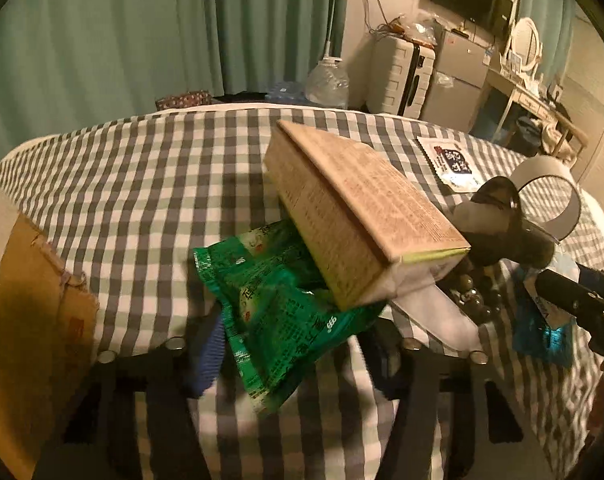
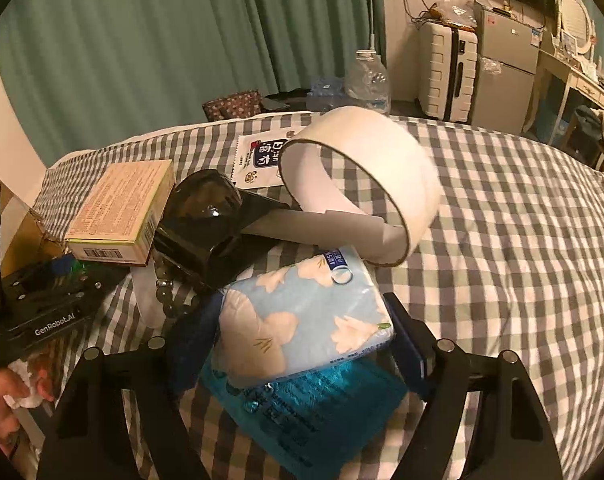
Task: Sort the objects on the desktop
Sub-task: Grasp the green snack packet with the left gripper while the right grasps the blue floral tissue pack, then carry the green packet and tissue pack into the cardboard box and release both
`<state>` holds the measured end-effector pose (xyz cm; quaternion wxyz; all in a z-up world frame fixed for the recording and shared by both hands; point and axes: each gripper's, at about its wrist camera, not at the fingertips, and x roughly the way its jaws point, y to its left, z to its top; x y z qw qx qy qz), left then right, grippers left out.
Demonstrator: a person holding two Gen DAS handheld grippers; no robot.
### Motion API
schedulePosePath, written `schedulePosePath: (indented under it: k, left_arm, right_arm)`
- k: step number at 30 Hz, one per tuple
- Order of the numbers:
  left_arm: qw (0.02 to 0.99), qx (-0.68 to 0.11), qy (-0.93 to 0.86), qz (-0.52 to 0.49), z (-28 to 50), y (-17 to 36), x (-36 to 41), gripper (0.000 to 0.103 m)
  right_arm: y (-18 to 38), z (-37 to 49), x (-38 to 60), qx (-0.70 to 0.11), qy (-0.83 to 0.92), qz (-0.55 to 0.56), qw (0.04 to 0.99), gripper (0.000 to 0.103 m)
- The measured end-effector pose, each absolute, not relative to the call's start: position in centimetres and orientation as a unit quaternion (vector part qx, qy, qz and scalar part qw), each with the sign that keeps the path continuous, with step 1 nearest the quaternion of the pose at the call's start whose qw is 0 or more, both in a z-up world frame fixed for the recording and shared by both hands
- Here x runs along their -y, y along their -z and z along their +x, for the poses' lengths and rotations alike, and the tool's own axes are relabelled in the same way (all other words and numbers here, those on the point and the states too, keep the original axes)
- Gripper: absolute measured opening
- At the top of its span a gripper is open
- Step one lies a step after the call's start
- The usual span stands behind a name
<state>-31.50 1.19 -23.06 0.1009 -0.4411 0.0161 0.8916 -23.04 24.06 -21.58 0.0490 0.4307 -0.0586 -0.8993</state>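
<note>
Desktop objects lie in a loose pile on a bed covered with a grey-and-white checked sheet. In the left wrist view, the left tool has its two fingers set on either side of a green snack packet; the left blue pad lies against the packet's edge, but the right pad is largely hidden, so a firm clamp cannot be confirmed. A beige carton rests tilted on top of the packet, its near end raised. To the right of the carton lie dark sunglasses, a string of dark beads and a white tape roll. A white sachet lies flat further back, apart from the pile. A brown cardboard box stands at the left edge. In the right wrist view, the right tool straddles a pale blue tissue pack printed with flowers; both blue pads sit just beside its sides, contact unclear. The tissue pack lies on a teal foil packet. A person's hand is visible at lower left.
</note>
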Motion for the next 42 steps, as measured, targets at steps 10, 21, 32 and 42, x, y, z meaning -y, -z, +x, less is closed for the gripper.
schedulePosePath:
  k: [10,21,32,42]
  left_arm:
    - [0.104,0.008,-0.888,-0.448,-28.1,21.1,-0.4,0.045]
    - [0.127,0.037,-0.899,-0.417,-21.5,14.1,1.1,0.045]
    - [0.123,0.023,-0.917,-0.378,-17.0,7.1,1.7,0.045]
    - [0.109,0.035,-0.933,-0.342,-14.4,2.3,4.0,0.045]
  right_arm:
    - [19.8,-20.8,-24.9,0.081,0.903,0.421,0.037,0.078]
    - [14.9,-15.9,-24.9,0.097,0.915,0.388,0.049,0.078]
    - [7.3,-9.2,-21.4,0.082,0.931,0.347,0.072,0.078]
    - [2.1,-5.2,-15.8,0.021,0.941,0.318,0.11,0.078]
